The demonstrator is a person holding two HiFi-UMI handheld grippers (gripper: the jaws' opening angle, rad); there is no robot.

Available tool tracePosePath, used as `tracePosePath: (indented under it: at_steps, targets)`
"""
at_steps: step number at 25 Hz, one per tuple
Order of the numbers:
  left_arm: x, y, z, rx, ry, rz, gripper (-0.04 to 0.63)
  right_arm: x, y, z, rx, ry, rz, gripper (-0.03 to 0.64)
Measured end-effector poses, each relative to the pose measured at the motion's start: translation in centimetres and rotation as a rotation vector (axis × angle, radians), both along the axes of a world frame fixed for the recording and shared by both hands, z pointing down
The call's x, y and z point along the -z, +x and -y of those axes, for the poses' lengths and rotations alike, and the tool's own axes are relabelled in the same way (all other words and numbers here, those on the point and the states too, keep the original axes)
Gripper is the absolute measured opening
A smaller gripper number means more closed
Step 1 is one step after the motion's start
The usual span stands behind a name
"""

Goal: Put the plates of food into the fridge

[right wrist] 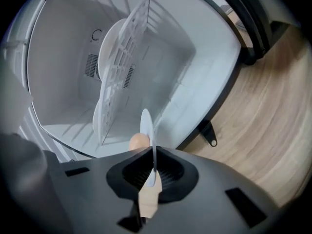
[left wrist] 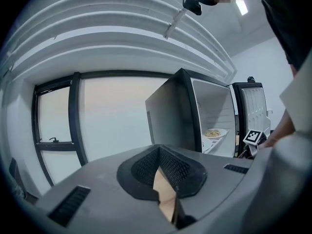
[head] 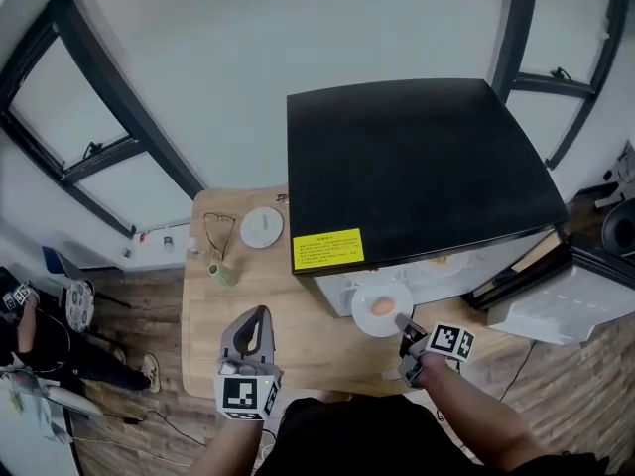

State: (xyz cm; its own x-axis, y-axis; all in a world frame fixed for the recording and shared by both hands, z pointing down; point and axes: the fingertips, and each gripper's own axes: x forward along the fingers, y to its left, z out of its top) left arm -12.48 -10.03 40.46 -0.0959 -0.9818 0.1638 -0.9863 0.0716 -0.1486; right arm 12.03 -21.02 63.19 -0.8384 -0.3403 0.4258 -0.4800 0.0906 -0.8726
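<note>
With the right hand-held gripper point(head: 402, 322) clamped on its rim, slide the plate point(head: 365, 311) level into the open fridge point(head: 417, 167).

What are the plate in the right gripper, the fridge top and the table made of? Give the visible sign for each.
The plate is white and smooth with a thin rim, probably glazed ceramic or melamine. The fridge top is black and smooth with a soft sheen, likely plastic or coated metal. The table is light and matte with faint grain, so wood or wood laminate.
</note>
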Motion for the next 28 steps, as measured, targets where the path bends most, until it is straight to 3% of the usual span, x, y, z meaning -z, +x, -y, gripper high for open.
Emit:
tracePosePath:
  at_steps: [5,12,15,28]
  targets:
    - [-0.1,-0.6,0.7,0.002,-0.025,0.053,0.005,-0.2,-1.4,3.1,-0.011,0.026,-0.012,0.032]
    - [-0.4,-1.6,0.2,0.063,-0.065,0.026,0.005,-1.3,-2.6,5.3,-0.016,-0.017,-0.028,0.032]
    - [-0.5,-2.4,-0.2,0.081,-0.047,0.018,0.005,-2.0,-3.1,5.9,-0.02,-0.043,-0.03,0.032]
    - [-1.6,-5.0,-3.1,0.17,-0.064,0.006,0.005,-3.2,-5.7,7.5,-0.014,-0.013,-0.125,0.032]
